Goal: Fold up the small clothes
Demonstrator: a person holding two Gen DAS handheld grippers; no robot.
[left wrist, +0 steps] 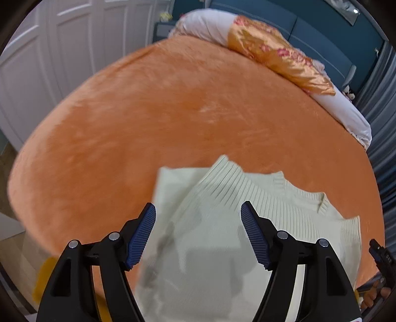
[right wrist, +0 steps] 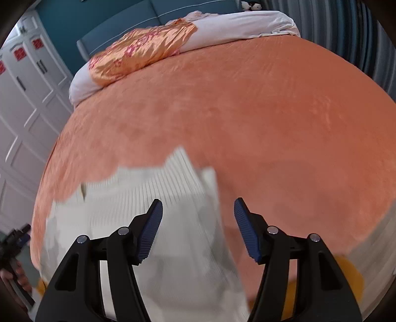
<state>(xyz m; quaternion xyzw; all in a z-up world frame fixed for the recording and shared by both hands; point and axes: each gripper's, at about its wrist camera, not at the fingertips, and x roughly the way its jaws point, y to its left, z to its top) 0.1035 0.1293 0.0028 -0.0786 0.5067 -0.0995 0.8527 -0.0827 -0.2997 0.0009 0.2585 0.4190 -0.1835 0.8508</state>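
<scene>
A cream ribbed knit sweater (left wrist: 222, 218) lies partly folded on the orange bedspread (left wrist: 160, 111), near the bed's front edge. My left gripper (left wrist: 198, 215) is open and empty, its blue pads hovering above the sweater's middle. The sweater also shows in the right wrist view (right wrist: 153, 198), blurred. My right gripper (right wrist: 198, 210) is open and empty over the sweater's right edge, with its right finger over the bare bedspread (right wrist: 272, 123).
A rolled white duvet (left wrist: 208, 22) with an orange floral satin cover (left wrist: 272, 49) lies along the headboard end. White wardrobe doors (left wrist: 49, 49) stand at the left. The other hand-held gripper (right wrist: 14, 242) shows at the far left edge.
</scene>
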